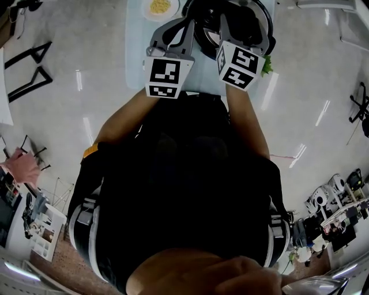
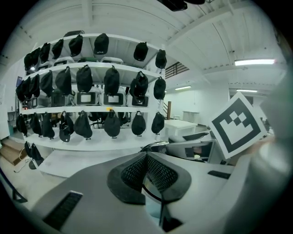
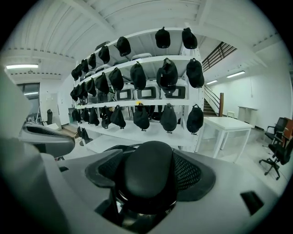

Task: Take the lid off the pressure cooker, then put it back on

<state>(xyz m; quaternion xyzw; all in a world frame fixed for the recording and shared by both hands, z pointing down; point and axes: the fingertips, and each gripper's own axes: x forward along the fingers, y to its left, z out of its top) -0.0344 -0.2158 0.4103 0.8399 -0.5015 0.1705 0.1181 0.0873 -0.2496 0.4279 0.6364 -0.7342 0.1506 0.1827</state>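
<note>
Right now the pressure cooker (image 1: 203, 31) is set on the tabletop (image 1: 134, 46), just ahead of the person. Its black lid knob (image 3: 149, 183) is framed by the right gripper (image 3: 149, 168), whose jaws are spread wide and not yet pressed on it. The left gripper (image 2: 146, 160) is held beside it, jaws pressed together on nothing. The knob should be squeezed at its middle, then lifted straight up, so the lid is not tipped. A plate of yellow food (image 1: 160, 7) is seen further back.

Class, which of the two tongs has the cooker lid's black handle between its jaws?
The right tongs: the black handle sits between their open jaws, whereas the left tongs are closed on nothing.
</note>
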